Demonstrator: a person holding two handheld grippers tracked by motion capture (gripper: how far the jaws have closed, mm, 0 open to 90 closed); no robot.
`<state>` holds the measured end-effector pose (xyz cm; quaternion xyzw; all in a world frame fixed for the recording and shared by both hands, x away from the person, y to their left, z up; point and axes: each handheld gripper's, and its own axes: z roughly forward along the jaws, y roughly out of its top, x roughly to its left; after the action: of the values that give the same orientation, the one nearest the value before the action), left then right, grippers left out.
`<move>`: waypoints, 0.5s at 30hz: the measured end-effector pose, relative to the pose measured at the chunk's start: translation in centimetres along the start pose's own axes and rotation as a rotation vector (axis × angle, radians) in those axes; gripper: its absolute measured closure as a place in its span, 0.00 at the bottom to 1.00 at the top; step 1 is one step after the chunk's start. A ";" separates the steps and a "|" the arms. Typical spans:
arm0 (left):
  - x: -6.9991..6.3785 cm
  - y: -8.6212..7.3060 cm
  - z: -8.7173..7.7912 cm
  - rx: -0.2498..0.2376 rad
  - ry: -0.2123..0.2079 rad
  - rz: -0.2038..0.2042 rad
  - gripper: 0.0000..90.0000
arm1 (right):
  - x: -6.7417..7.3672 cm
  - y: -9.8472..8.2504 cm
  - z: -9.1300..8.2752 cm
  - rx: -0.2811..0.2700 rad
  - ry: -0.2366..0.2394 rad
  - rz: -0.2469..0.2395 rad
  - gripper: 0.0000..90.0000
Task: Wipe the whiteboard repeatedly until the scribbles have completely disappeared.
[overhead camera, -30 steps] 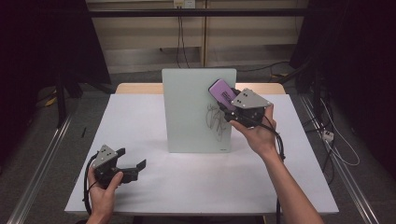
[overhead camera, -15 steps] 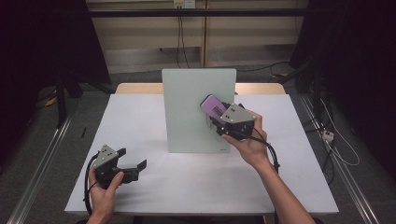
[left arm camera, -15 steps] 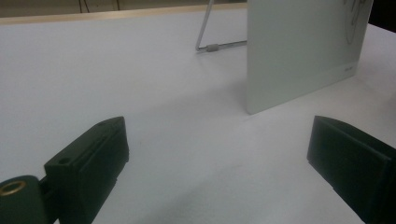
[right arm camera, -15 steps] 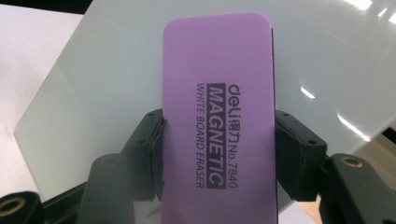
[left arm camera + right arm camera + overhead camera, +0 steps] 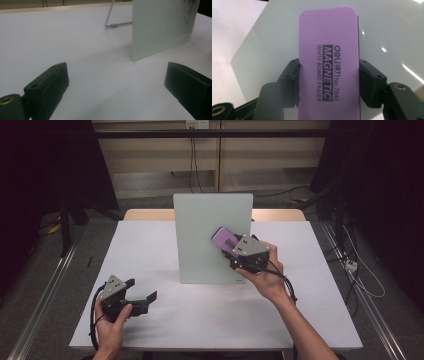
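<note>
A small whiteboard (image 5: 210,237) stands upright in the middle of the white table (image 5: 150,245). My right gripper (image 5: 234,251) is shut on a purple magnetic whiteboard eraser (image 5: 225,240) and holds it against the board's right lower part. In the right gripper view the eraser (image 5: 329,65) sits between both jaws, flat on the board (image 5: 387,30). Black pen marks show on the whiteboard (image 5: 160,27) at its upper corner in the left gripper view. My left gripper (image 5: 142,299) rests open near the table's front left, with nothing between its fingers (image 5: 48,87).
A wire stand (image 5: 112,23) props the board from behind. Metal rails run along the floor on both sides of the table. Cables lie on the floor at the right (image 5: 350,265).
My right gripper has moved the eraser down and to the left across the board's right side. The pen marks seen there a second ago are now covered or gone. The left gripper has stayed put.
</note>
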<state>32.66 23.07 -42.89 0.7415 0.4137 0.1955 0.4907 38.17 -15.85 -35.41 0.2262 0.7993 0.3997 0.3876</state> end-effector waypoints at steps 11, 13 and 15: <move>0.0 0.0 0.0 -0.001 0.000 0.001 0.06 | -3.6 1.9 -1.2 -0.042 -0.078 0.041 0.46; 0.0 0.0 0.0 0.002 -0.002 0.003 0.06 | -4.4 2.4 -1.5 -0.054 -0.109 0.053 0.46; 0.0 0.0 0.0 -0.002 0.000 -0.001 0.06 | -5.1 2.6 -1.8 -0.065 -0.123 0.076 0.46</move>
<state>32.63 23.12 -42.89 0.7408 0.4141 0.1957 0.4914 39.90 -18.61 -30.35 0.2680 0.7514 0.4251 0.4276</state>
